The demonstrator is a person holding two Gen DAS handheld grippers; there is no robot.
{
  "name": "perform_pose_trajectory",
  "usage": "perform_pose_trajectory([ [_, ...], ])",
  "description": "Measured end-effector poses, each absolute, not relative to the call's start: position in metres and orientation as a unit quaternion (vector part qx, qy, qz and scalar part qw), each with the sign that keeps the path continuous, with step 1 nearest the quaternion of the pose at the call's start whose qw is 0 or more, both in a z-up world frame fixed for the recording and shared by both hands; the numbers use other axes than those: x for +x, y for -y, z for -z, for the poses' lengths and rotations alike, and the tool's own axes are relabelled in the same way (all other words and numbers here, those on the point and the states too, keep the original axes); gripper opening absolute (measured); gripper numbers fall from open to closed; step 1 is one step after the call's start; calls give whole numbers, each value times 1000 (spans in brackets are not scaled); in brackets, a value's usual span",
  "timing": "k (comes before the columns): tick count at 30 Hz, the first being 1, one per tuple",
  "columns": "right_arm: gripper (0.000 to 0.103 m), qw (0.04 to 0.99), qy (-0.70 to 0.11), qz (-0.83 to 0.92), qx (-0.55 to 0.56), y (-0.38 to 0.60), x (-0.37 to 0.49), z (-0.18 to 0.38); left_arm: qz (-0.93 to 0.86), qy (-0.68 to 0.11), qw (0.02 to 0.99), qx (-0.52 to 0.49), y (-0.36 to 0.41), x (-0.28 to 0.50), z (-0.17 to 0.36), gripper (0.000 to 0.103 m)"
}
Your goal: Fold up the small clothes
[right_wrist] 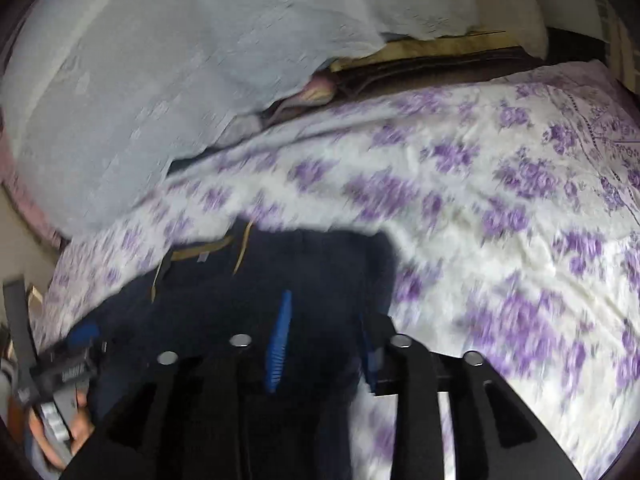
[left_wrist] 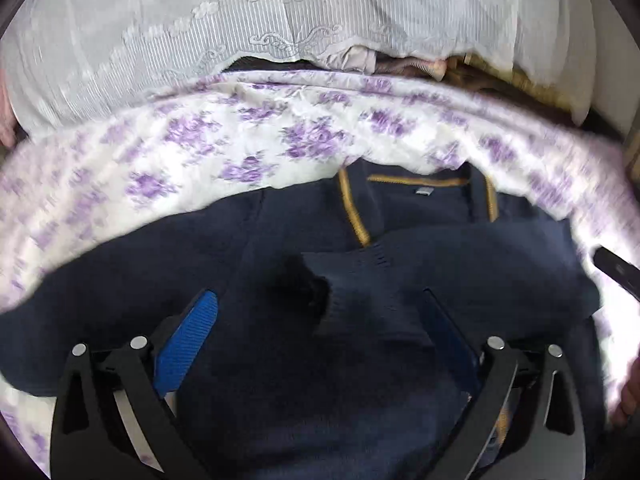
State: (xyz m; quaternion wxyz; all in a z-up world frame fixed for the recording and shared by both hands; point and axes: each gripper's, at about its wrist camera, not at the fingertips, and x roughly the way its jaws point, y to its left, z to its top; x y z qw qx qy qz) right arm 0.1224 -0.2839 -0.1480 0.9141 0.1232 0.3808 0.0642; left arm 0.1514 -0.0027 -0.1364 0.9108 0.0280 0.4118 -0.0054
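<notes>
Laying the folded sleeve flat matters most now: a clean fold on the navy knit cardigan probably wants each pad kept low and drawn outward so the knit does not bunch. The cardigan lies on the purple-flowered bedsheet, collar away from both hands. The left gripper is spread wide, its jaws straddling the ribbed cuff without pinching. The right gripper hangs part-spread over the cardigan's edge, gripping nothing.

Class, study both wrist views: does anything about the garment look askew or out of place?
Yes. One sleeve cuff of the navy sweater lies crooked across the chest, just below the yellow-trimmed V-neck, not squared to the body.
</notes>
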Motion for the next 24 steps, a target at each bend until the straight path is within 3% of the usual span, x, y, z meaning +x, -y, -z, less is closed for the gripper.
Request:
perform_pose_trajectory([
  [2,45,913,-396,-49,86,274,118,162,7,-468,883,28,4,168,165,99],
  [7,52,927,-358,-37,108,276,98,139,22,-455,890,-23,-14,155,151,98],
  [9,61,937,-324,-77,106,268,79,124,42,-430,901,-40,-20,134,139,98],
  [10,75,940,-319,-88,86,259,73,120,42,-424,904,-41,-23,127,137,98],
  [11,81,937,-329,-94,65,249,73,125,32,-425,904,-39,-26,125,138,98],
  [14,88,899,-423,-104,39,234,99,166,-14,-476,879,-34,-35,140,166,99],
  [16,96,907,-408,-105,1,221,91,155,-18,-473,880,-33,-34,131,160,99],
  [21,97,938,-328,-114,26,225,43,131,-35,-450,888,-81,-85,78,145,99],
  [24,99,923,-360,-119,66,234,31,146,-68,-442,880,-162,-150,55,141,99],
])
